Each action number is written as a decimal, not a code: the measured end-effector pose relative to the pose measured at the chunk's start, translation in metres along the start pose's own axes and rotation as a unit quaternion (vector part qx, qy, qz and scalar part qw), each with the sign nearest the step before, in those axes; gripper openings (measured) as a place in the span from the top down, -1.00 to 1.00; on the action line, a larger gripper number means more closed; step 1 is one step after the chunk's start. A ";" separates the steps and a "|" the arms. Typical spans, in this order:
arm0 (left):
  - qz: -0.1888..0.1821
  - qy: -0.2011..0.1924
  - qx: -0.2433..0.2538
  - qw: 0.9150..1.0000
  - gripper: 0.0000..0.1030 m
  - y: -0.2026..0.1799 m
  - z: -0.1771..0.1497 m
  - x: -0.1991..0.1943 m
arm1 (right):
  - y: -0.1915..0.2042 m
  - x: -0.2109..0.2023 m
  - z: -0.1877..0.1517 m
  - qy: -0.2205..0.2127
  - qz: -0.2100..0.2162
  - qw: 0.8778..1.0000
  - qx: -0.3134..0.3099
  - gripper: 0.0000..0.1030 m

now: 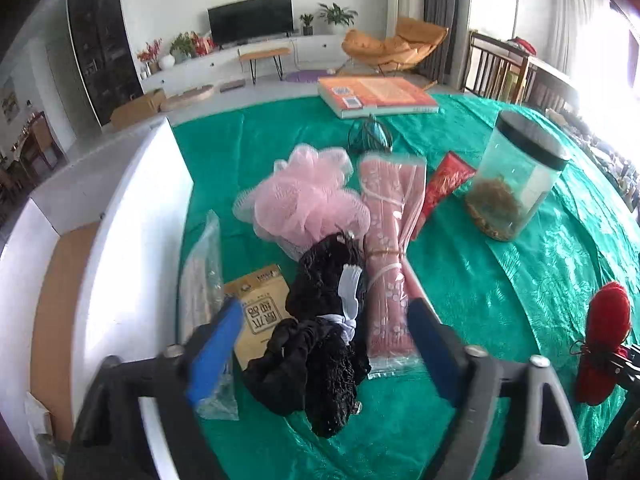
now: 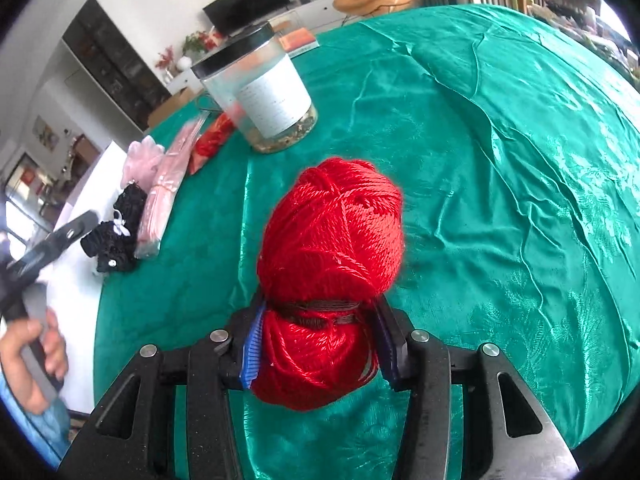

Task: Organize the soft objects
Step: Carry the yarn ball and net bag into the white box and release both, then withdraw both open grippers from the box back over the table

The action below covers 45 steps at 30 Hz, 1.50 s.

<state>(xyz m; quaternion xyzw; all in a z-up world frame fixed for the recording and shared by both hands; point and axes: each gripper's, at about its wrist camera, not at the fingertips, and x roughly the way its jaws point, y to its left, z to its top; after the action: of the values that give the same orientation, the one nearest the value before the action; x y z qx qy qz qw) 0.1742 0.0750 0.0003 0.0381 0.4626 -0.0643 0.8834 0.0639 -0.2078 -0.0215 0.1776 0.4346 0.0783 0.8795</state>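
**Soft Goods on Green Cloth: Count and Condition**

Left wrist view.
- Taken as landmark: one clear jar (image 1: 516, 176) with black lid, upright on the green cloth (image 1: 480, 280).
- Counted left of jar: one red tube (image 1: 444, 184) touching or just beside its base, one long pink pack (image 1: 390, 248), one pink bath pouf (image 1: 308, 196).
- Counted left of jar and nearer the camera: one black lace bundle (image 1: 320, 340), one brown paper packet (image 1: 260, 312), one clear bag (image 1: 204, 272).
- Behind jar to the left: one orange book (image 1: 376, 96), lying flat, with one dark wire item (image 1: 368, 136) in front of it.
- Left gripper (image 1: 325, 304): jaws apart, black lace bundle between the blue pads (image 1: 216, 348). No pad seen pressing on it, and a strip of the pink pack shows between bundle and the far pad. Recorded as released.
- Bundle overlaps the packet and the lower edge of the pouf.
- Nearer than jar, at the right margin: one red yarn ball (image 1: 604, 340), partly cut off.

Right wrist view.
- Right gripper (image 2: 319, 304): clenched on the red yarn ball, pads on either side at its dark waist band.
- Ball in front of jar and well apart from it, above bare cloth.
- Same row left of jar: tube, pink pack, pouf, black bundle, one each. Book edge just behind jar, mostly hidden by it.
- Far left of jar: one hand (image 2: 36, 360) around the other gripper's handle, its finger pointing toward the black bundle. Contact not discernible here.
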 end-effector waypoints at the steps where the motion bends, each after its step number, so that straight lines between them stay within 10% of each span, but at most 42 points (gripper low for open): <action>1: -0.009 0.022 -0.001 1.000 0.00 0.001 -0.002 0.009 | 0.002 0.003 0.001 -0.001 0.002 1.000 -0.001 0.05; 4: -0.038 0.020 -0.002 0.999 0.32 0.000 -0.012 0.012 | 0.006 0.001 -0.001 -0.004 0.006 1.000 -0.002 0.05; 11: -0.162 -0.038 -0.062 0.984 0.38 0.016 -0.024 -0.056 | 0.008 -0.007 0.001 -0.014 0.003 1.000 0.004 0.06; 15: -0.169 -0.085 -0.082 0.979 0.38 0.039 -0.028 -0.112 | 0.038 -0.017 0.013 -0.021 0.020 0.999 -0.030 0.06; 24: 0.010 -0.160 -0.158 0.974 0.36 0.168 -0.071 -0.217 | 0.228 -0.030 0.046 0.004 0.197 0.962 -0.188 0.06; 26: 0.077 -0.152 -0.178 0.969 0.12 0.188 -0.087 -0.223 | 0.280 -0.029 0.045 0.021 0.251 0.944 -0.214 0.06; 28: 0.130 -0.131 -0.199 0.962 -1.00 0.204 -0.101 -0.221 | 0.323 -0.020 0.040 0.046 0.300 0.925 -0.230 -0.15; 29: 0.137 -0.135 -0.209 0.959 -0.98 0.210 -0.107 -0.221 | 0.341 -0.014 0.037 0.063 0.313 0.917 -0.241 -0.51; 35: 0.090 -0.153 -0.227 0.958 -0.99 0.200 -0.116 -0.223 | 0.316 0.002 0.035 0.055 0.254 0.937 -0.232 -0.54; 41: -0.058 -0.138 -0.129 0.980 -1.00 0.095 -0.090 -0.201 | 0.174 0.028 0.035 0.010 0.059 0.985 -0.162 -0.54; 45: -0.111 -0.093 -0.039 0.989 -1.00 -0.002 -0.081 -0.154 | 0.088 0.047 0.029 0.004 -0.069 0.993 -0.099 -0.54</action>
<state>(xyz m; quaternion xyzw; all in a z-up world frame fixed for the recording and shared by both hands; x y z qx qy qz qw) 0.0217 0.0955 0.0809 -0.0536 0.3823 -0.1468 0.9107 0.1173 -0.1195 -0.0062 0.0594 0.4394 0.0610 0.8943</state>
